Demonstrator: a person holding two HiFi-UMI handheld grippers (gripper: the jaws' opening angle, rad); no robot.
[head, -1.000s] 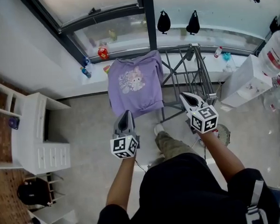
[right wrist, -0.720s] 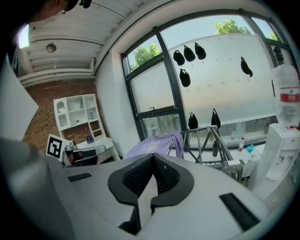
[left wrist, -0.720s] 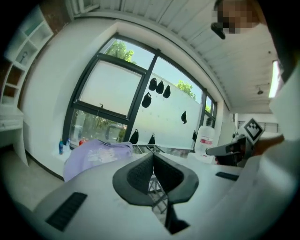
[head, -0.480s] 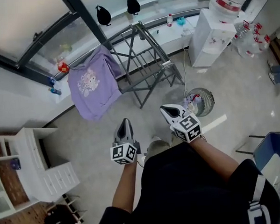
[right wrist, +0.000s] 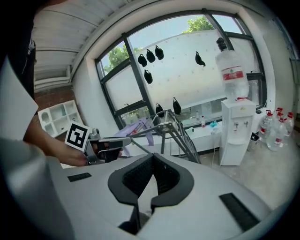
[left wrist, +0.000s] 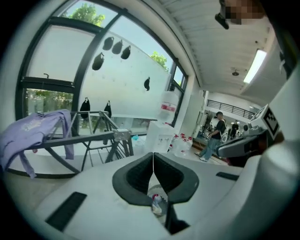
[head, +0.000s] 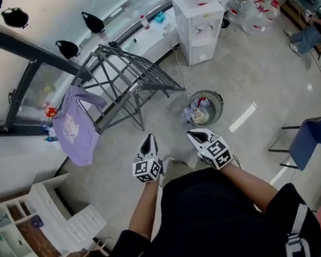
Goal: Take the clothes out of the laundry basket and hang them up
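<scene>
Only the head view shows the laundry basket [head: 218, 98] well. It stands on the floor at about 1 o'clock, just ahead of the left claw [head: 149, 141] and the right claw [head: 195, 134], and crumpled clothes [head: 196, 113] lie inside it. The left gripper view catches only a small piece of the basket through the gap under its jaws. That view also shows a person [left wrist: 216, 134] far off at 2 o'clock, whom the head view does not show. The right gripper view shows the left claw from the side, at 9 o'clock.

The left claw is clenched, jaws together, with nothing between them. The right claw is clenched too and holds nothing. Both hang in the air, short of the basket.

Farther off, at 11 o'clock, stands the grey drying rack [head: 127, 78], and a purple sweatshirt [head: 73, 130] hangs over its end at 10 o'clock. Behind the basket, at 12 o'clock, is a white water dispenser [head: 198, 24]. A blue chair [head: 311, 140] stands at 3 o'clock.
</scene>
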